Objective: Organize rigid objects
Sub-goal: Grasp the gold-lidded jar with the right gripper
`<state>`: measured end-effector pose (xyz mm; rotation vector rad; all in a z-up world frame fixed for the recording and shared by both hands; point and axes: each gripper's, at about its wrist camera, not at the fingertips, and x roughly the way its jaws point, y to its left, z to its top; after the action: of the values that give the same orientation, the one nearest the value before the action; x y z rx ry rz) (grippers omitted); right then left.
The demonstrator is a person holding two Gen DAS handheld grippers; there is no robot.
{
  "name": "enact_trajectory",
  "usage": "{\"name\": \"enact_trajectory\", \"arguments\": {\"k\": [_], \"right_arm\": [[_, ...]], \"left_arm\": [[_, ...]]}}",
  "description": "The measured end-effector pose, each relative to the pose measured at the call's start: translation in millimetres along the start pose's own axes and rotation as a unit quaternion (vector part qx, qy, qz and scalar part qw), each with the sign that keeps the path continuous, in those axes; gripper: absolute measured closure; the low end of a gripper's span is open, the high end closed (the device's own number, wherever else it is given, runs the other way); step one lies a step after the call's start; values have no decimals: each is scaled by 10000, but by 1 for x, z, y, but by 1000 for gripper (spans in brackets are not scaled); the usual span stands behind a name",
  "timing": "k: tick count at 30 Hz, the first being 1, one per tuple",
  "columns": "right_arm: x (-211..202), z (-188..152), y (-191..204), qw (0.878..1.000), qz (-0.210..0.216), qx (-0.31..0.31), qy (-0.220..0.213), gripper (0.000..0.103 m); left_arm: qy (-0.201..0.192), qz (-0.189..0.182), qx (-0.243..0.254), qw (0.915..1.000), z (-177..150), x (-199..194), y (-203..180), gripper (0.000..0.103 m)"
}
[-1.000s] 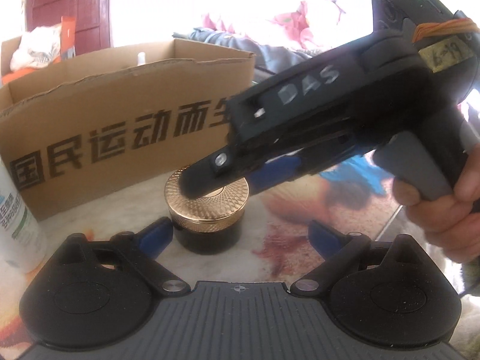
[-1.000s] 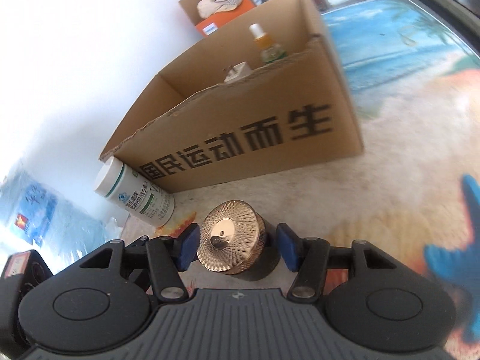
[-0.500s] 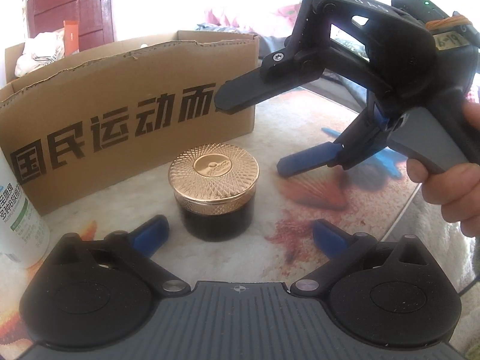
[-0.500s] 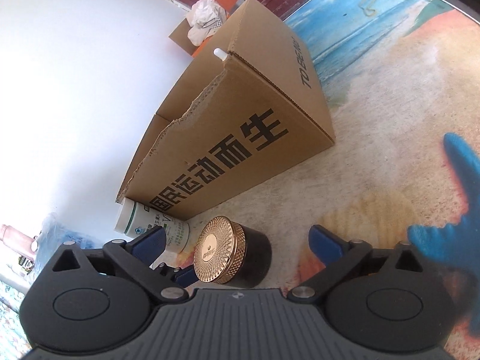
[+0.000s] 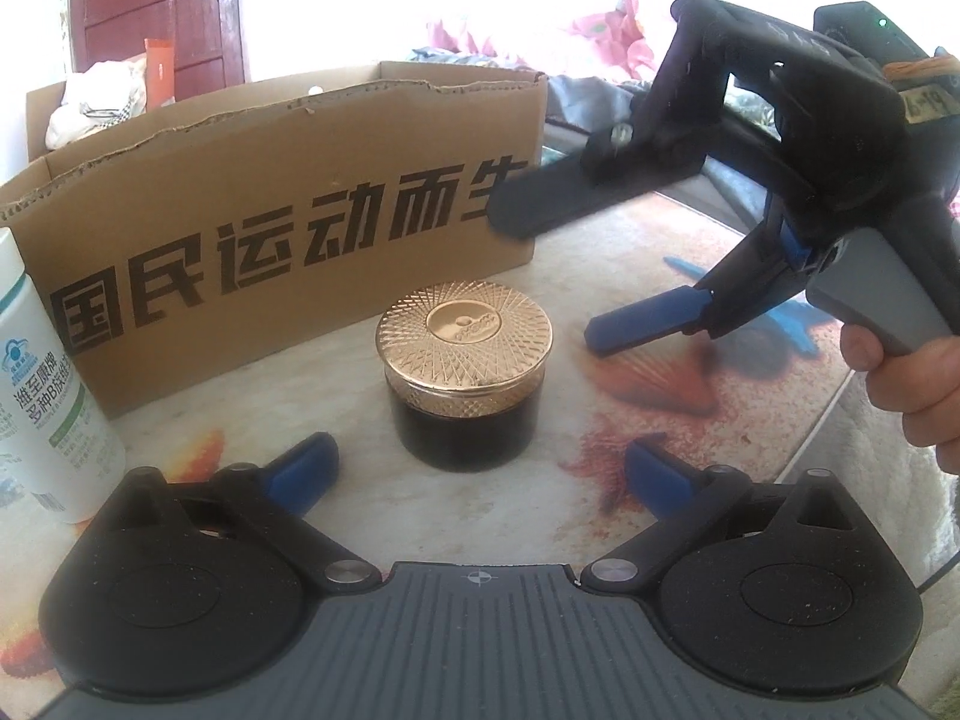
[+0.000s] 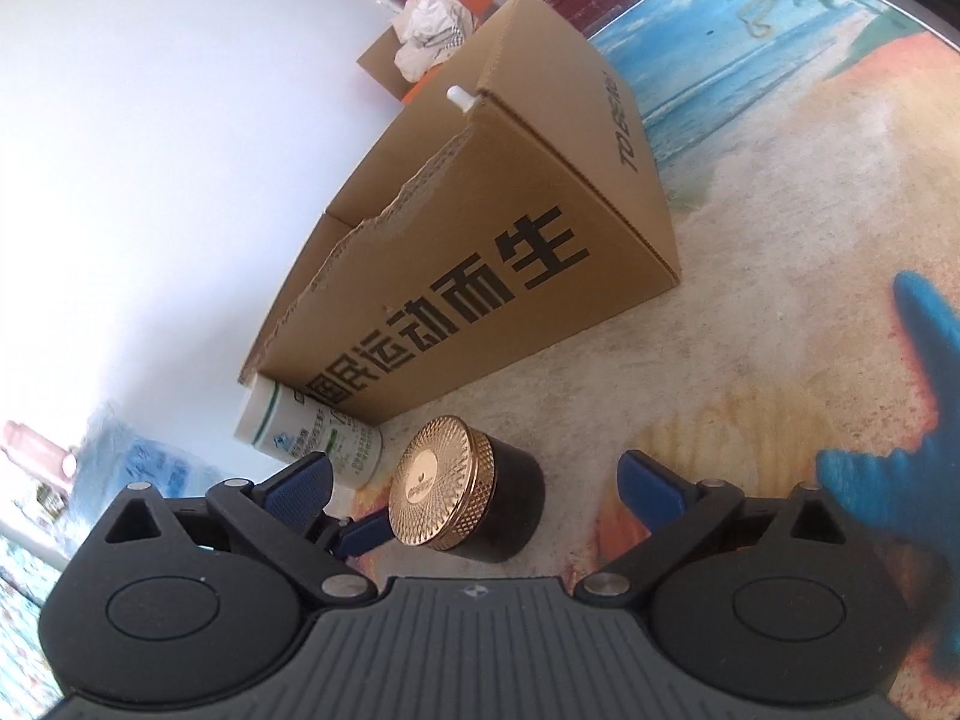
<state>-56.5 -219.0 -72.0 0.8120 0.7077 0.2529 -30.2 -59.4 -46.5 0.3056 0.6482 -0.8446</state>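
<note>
Cardboard fills the back of both views — the open-topped box (image 5: 288, 204) with bold black lettering stands on the printed beach tablecloth (image 5: 648, 276), and we judge it the place where things go. Just in front of it, apart from its wall, the squat dark jar (image 5: 463, 375) with the gold lid stands upright, straight ahead of our left gripper (image 5: 480, 468), whose blue fingers (image 5: 303, 465) are spread wide either side of it without touching. Our right gripper (image 5: 555, 276) hovers above and to the jar's right, also gaping and empty, so the left is nearer.
</note>
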Motion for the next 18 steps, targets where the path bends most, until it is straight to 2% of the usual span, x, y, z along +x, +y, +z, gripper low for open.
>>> {"name": "enact_trajectory", "arguments": {"k": [4,6,7,11,15,17,18], "right_arm": [[-3,-9,24,9955,-428,-837,-128,14],[-3,-12,30,9933,-499,-1031,-135,21],[-3,-12,32,9929,-516,-1065,-143,25],[0,-9,29,9949,-473,-882,-136,39],[2,-6,22,9975,-406,-569,-91,52],[4,-7,19,9983,-367,-452,-49,66],[4,-7,18,9988,-309,-376,-30,66]], "left_arm": [[-209,147,209,9995,7,-4,-5,12],[-251,194,248,9992,10,-4,-7,23],[-248,226,250,9991,12,-3,-7,26],[-224,295,231,9990,16,1,-8,38],[-265,327,90,9991,19,3,-4,45],[-280,310,-15,9991,20,3,-3,46],[-296,298,-49,9991,19,3,-2,46]]}}
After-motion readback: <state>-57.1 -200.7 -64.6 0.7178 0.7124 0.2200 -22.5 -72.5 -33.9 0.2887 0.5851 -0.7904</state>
